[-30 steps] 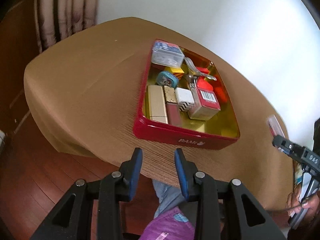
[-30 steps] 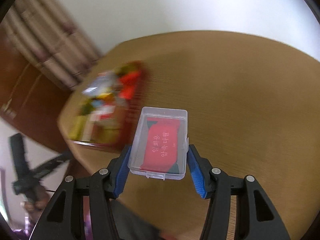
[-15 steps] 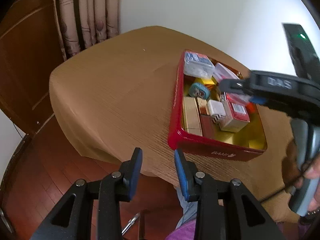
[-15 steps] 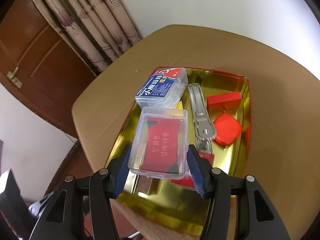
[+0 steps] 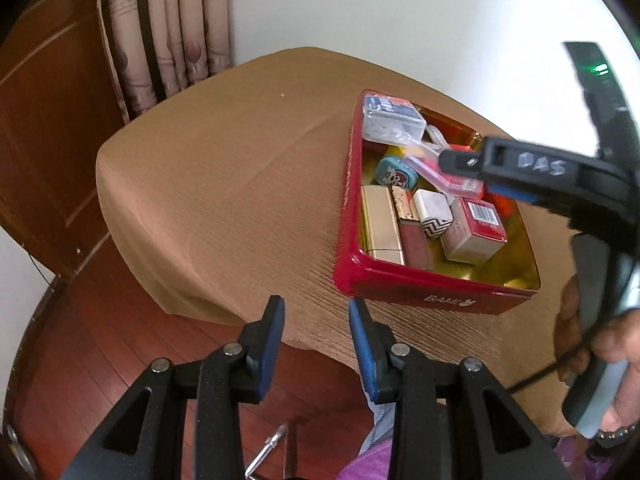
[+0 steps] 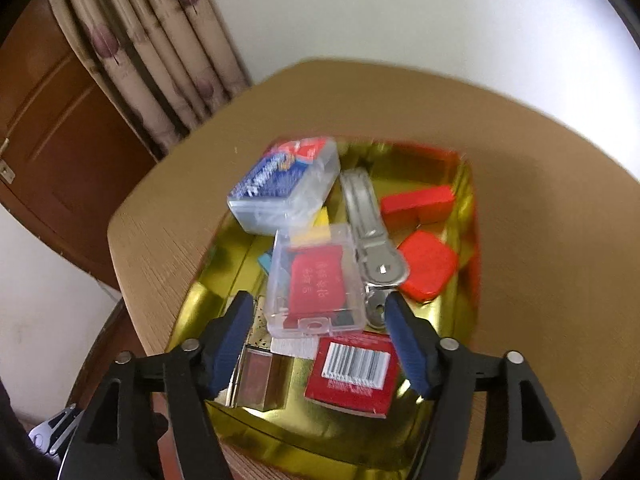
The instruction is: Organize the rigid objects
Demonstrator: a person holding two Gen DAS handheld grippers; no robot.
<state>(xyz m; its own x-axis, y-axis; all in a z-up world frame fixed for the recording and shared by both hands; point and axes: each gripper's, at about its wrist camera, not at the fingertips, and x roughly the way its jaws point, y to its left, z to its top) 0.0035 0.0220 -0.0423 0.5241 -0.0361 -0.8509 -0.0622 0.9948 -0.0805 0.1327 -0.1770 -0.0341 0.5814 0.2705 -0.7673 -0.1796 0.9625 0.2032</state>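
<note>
My right gripper (image 6: 318,312) has just been opening, its pads now clear of the clear plastic case (image 6: 316,282), which lies in the red tin (image 5: 420,294) (atop the other items). My left gripper (image 5: 316,320) hangs narrow and empty.

A brown table (image 5: 224,184) fills the middle. Behind it, a white wall (image 5: 400,12). Upper left hangs a curtain (image 5: 168,32) beside a wooden door (image 5: 48,120). Red-brown wood floor (image 5: 92,344) lies lower left.

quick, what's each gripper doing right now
left gripper: open, nothing between the jaws.
right gripper: open; jaws have just been opening, clear plastic case between them but clear of the pads, over the red tin.
</note>
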